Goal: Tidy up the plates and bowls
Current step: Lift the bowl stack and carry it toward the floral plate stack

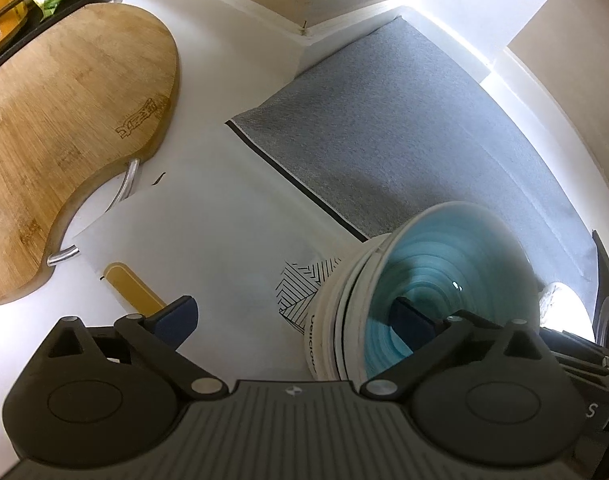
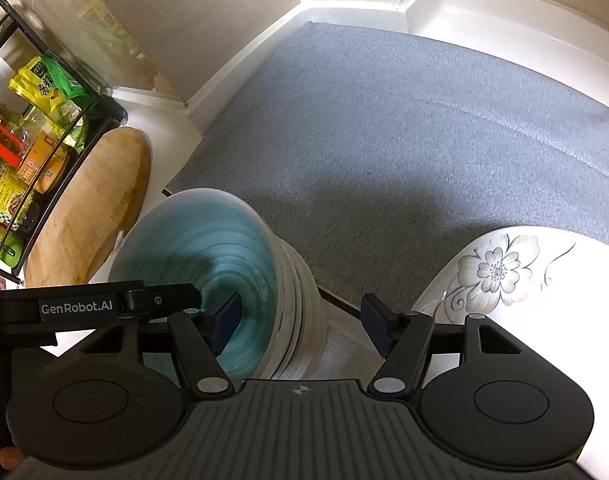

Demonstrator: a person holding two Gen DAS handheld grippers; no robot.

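bowl stack [image 1: 384, 300] [image 2: 264, 280], straddled by both open jaws, tilted

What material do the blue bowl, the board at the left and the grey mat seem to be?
Blue bowl: probably glazed ceramic; its ringed inside is glossy, with a small highlight. Board: bamboo or wood, matt, with visible strips of grain and a burnt-in logo. Grey mat: seems a woven fabric, with a fine, slightly shiny texture.

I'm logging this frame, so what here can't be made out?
- Bowl stack: count unclear; blurred in both views.
- Flowered plate: cut off by right wrist view's edge and right gripper.
- Left gripper: whether a fingertip touches the blue bowl, unclear.
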